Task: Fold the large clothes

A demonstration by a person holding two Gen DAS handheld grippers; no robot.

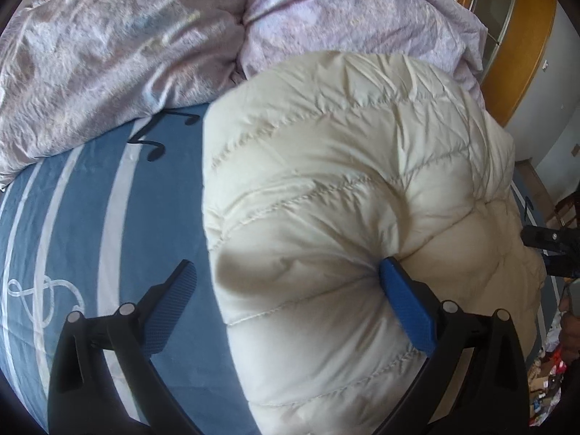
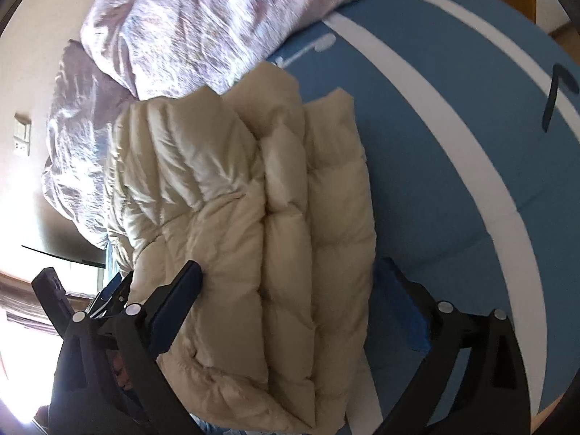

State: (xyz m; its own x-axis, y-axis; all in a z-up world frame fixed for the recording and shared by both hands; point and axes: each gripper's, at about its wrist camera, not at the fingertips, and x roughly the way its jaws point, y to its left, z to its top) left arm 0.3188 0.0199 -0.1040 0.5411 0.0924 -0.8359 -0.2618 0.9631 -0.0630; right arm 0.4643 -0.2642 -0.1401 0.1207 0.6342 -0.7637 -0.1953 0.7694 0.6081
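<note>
Standing with jaws spread wide, the left gripper (image 1: pixel 286 301) straddles the near fold of the cream down jacket (image 1: pixel 344 199); its right-side pad (image 1: pixel 406 308) presses into the puffed fabric while the other pad hangs clear over the bed sheet (image 1: pixel 72 217). Nothing is clamped. The right gripper (image 2: pixel 293 308) is likewise wide, its jaws on either side of the jacket (image 2: pixel 253 217) edge without pinching it.

The jacket lies folded into a thick stack of quilted layers on the blue striped sheet, just beside the crumpled lilac duvet (image 1: pixel 127 54), which touches its far edge.

Judged from this layout, the fold appears largely complete and the step in hand is release and tidying. To do it well:
1. Withdraw both grippers without dragging a layer.
2. Press trapped air out of the bulging fold so the stack does not spring open.
3. Keep the layers' edges aligned.
</note>
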